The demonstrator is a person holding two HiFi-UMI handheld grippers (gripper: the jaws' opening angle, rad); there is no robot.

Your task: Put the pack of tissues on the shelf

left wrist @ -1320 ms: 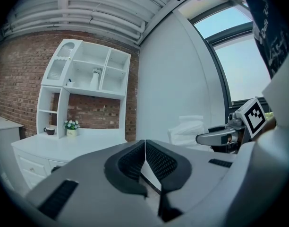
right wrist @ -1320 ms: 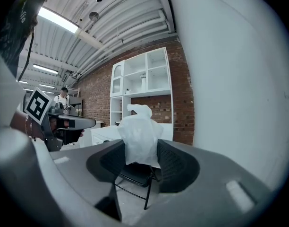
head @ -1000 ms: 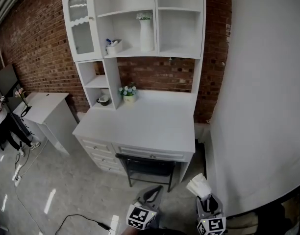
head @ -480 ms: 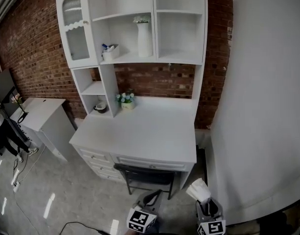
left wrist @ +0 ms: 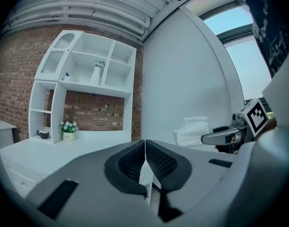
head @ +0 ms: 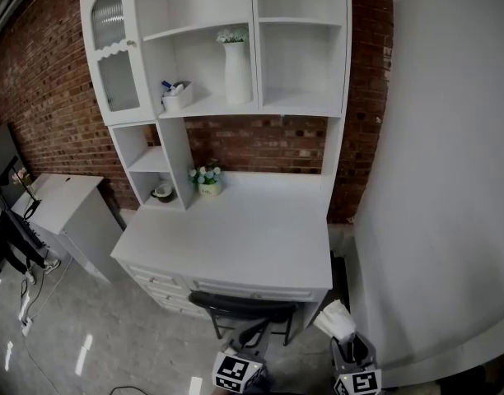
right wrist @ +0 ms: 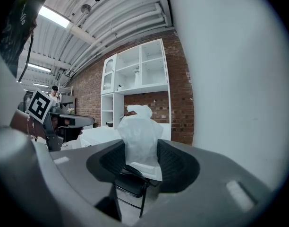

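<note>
Right gripper (head: pixel 347 346): near right of the scene, jaws part-way closed and clamped on the pack of tissues (head: pixel 334 319). The white pack stands upright between the pads, its top poking out above them.

Left gripper (head: pixel 254 332): near, just left of the right one, jaws pressed together with nothing between them.

Table (head: pixel 235 233): white, with drawers, set against a brick wall (head: pixel 46 89). A dark chair (head: pixel 244 307) is tucked under its near edge. A small pot of flowers (head: pixel 207 179) sits at the far left of the top.

Shelf (head: pixel 301 101): white unit rising from the far edge of the table. It holds a tall white vase (head: pixel 237 72), with a small box (head: pixel 176 95) to the vase's left. A cup (head: pixel 162 192) rests in the low left cubby.

The pack is well apart from the shelf.
</note>
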